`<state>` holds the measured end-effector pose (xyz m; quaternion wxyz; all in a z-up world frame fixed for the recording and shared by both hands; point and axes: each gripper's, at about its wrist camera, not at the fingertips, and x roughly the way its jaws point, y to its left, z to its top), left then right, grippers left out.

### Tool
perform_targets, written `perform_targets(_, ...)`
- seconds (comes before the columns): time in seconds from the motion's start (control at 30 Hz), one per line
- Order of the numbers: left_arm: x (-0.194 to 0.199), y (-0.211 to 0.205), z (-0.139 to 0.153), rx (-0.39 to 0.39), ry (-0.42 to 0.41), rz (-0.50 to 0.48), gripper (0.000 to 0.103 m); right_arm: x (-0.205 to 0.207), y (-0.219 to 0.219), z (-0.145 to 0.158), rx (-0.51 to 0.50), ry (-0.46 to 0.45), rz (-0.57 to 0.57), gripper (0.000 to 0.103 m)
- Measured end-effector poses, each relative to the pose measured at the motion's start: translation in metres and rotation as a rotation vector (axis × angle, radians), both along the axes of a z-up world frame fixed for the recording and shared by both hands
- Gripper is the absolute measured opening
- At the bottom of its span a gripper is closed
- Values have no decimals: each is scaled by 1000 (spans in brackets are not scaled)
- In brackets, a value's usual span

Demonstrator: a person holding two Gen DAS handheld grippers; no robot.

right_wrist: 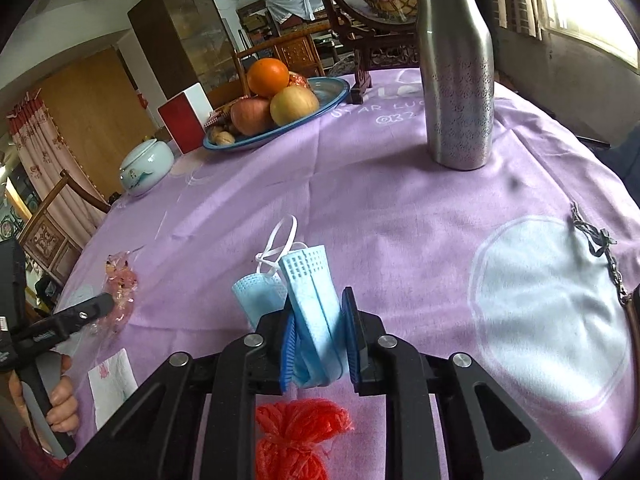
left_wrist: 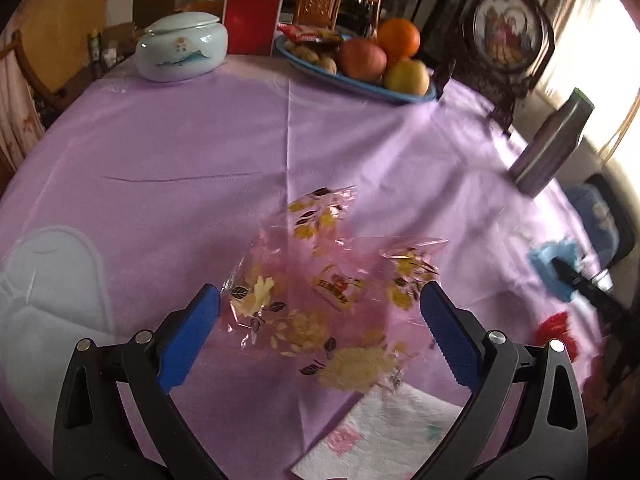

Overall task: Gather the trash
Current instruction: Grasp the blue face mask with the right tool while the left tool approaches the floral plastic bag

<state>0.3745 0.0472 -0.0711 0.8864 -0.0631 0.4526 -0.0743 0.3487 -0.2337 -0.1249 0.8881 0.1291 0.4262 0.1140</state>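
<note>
A clear pink plastic bag with yellow flowers [left_wrist: 304, 320] lies crumpled on the purple tablecloth [left_wrist: 200, 152], with a small wrapper inside it. My left gripper [left_wrist: 320, 292] stands open, a blue pad on either side of the bag and not touching it. In the right wrist view my right gripper [right_wrist: 318, 308] is shut on a folded blue face mask [right_wrist: 308, 276], whose white ear loops stick out ahead. A red mesh bundle [right_wrist: 300, 436] lies just under that gripper. A white printed napkin [left_wrist: 384, 436] lies near the table's front edge.
A steel bottle [right_wrist: 456, 80] stands at the far right. A blue plate [right_wrist: 332, 96] of fruit and nuts, a red box [right_wrist: 186, 120] and a white lidded jar [right_wrist: 146, 164] stand at the back. A key chain [right_wrist: 600, 248] lies at the right. Chairs ring the table.
</note>
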Motion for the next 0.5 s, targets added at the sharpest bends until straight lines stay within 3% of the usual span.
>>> perform_targets(0.3,2,-5,-7,48,21,-13,96,2,2,-4,-5,29,11,23)
perform_targets(0.5,5,3,-7,67,15,44,96,4,3,-10,-8,57,12,25)
